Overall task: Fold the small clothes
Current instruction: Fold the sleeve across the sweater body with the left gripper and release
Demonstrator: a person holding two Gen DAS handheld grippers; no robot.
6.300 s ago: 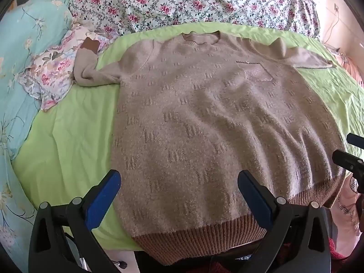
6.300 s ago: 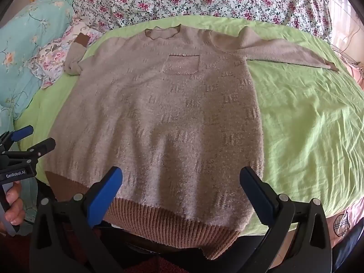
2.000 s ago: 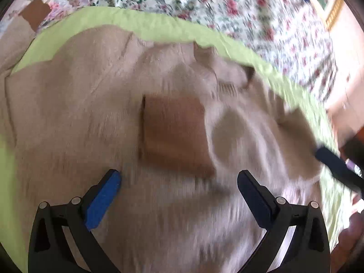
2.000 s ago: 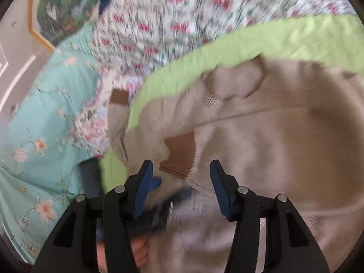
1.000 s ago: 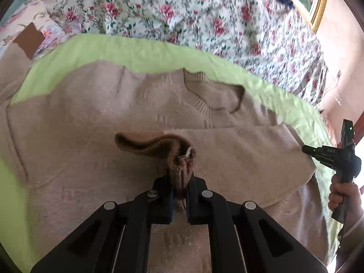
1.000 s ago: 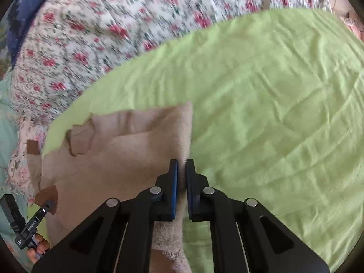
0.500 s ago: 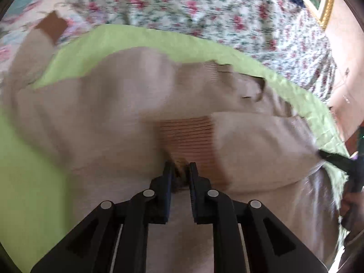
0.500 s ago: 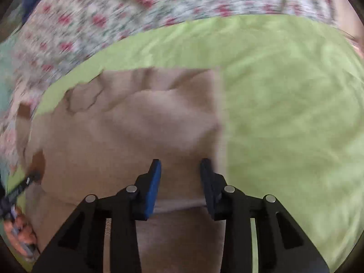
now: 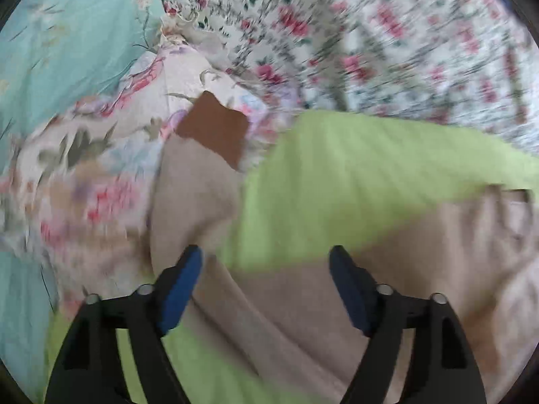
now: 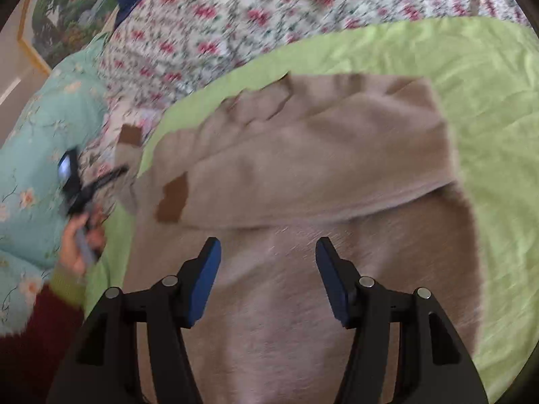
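Note:
A beige knit sweater (image 10: 303, 175) lies on the green sheet (image 10: 488, 77). One sleeve is folded across its chest, with the brown cuff (image 10: 173, 198) near the left edge. The other sleeve (image 9: 192, 195) stretches out over floral bedding and ends in a brown cuff (image 9: 214, 131). My left gripper (image 9: 266, 259) is open and empty, just above the base of that sleeve. It also shows in the right wrist view (image 10: 84, 188), held in a hand. My right gripper (image 10: 267, 249) is open and empty above the sweater's body.
A floral quilt (image 10: 235, 23) is heaped at the back of the bed. A teal flowered blanket (image 9: 67, 33) and a pale floral cloth (image 9: 101, 175) lie at the left. A framed picture (image 10: 64, 17) hangs on the wall behind.
My left gripper has let go of the folded sleeve's cuff, opened and swung left to the other sleeve. My right gripper has opened wider and stays over the sweater.

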